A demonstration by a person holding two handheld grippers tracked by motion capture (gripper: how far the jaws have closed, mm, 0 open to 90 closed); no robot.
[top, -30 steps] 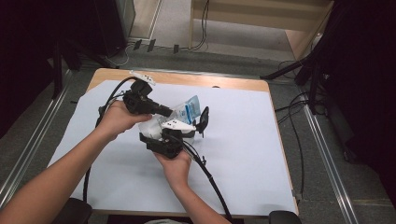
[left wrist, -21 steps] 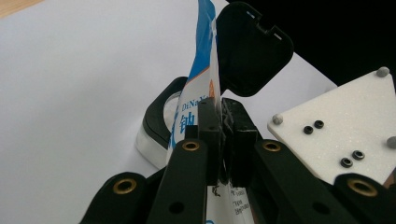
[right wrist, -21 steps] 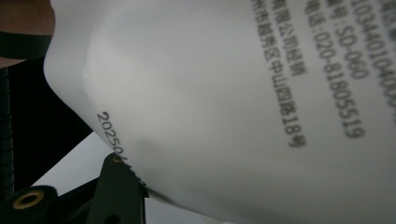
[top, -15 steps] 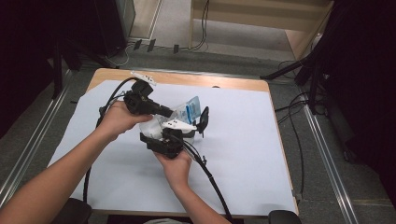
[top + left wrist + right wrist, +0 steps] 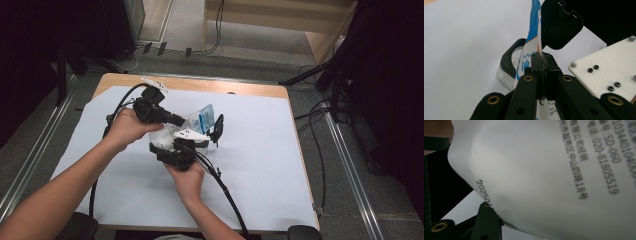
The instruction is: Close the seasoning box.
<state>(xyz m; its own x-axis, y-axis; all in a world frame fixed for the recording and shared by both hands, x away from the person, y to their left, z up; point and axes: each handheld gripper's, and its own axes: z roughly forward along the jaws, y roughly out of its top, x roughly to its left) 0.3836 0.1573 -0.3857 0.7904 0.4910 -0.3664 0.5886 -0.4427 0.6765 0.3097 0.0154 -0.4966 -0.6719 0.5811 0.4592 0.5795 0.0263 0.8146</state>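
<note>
A white and blue pouch (image 5: 202, 119) stands at the middle of the table. My left gripper (image 5: 181, 121) comes in from the left and is shut on the pouch's top edge (image 5: 530, 50). My right gripper (image 5: 195, 140) comes up from below. The pouch's white printed side (image 5: 554, 177) lies right against its camera, with one jaw pressed to that side. Just behind the pouch sits a clear container (image 5: 509, 58) with a black rim. Its black lid (image 5: 560, 25) stands open, and in the high view this lid (image 5: 218, 129) is to the right of the pouch.
A white sheet (image 5: 260, 165) covers most of the wooden table (image 5: 225, 86). Black cables trail from both grippers toward the near edge. The right gripper's white plate (image 5: 609, 65) is close beside the left gripper's jaws. Cables and stands crowd the floor at the right.
</note>
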